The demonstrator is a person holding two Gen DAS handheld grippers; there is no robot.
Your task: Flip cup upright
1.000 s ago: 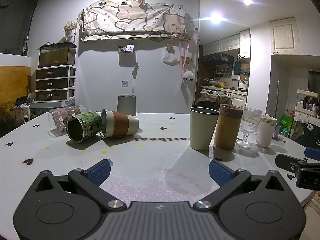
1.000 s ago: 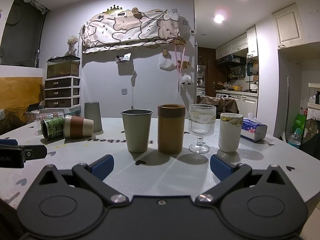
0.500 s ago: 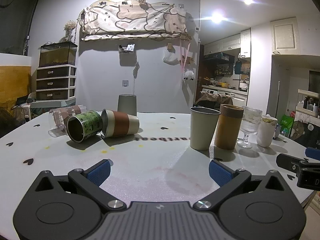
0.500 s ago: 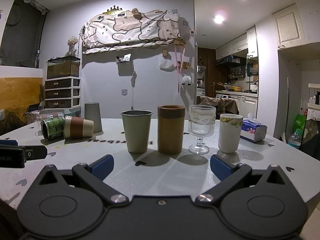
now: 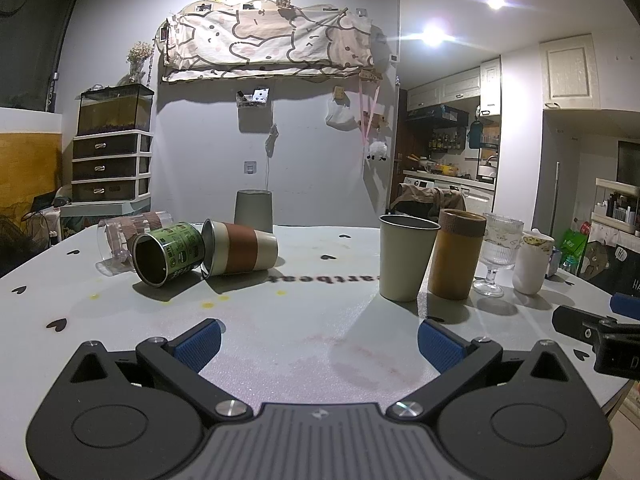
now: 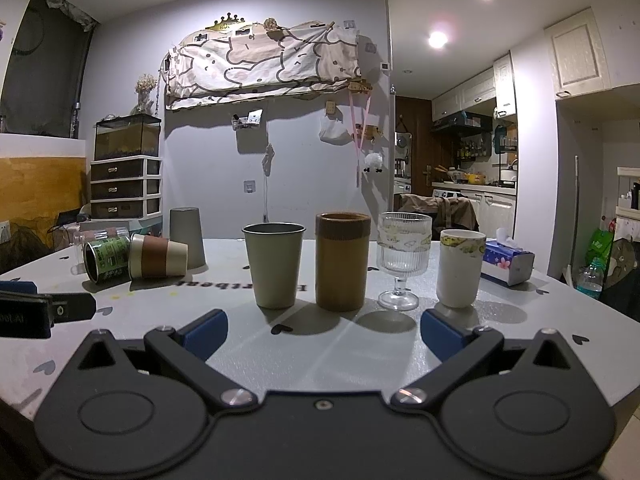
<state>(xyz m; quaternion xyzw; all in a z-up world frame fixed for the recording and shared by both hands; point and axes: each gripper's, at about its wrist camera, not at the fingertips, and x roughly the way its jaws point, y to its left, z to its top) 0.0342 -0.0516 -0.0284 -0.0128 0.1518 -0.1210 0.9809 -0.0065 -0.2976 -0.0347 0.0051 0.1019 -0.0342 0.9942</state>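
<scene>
Left gripper and right gripper: both spread wide, holding nothing, level above near edge of table. Brown-banded cup well ahead-left of left gripper, toward far-left edge, on its side, axis left-right, mouth leftward, touching green tin cup, mouth toward camera.

The left hand-held gripper is level above the worktop, jaws spread wide, blue fingertips holding nothing. The right hand-held gripper sits beside it at similar height, jaws equally wide and empty. Both point the same way, well apart.
</scene>
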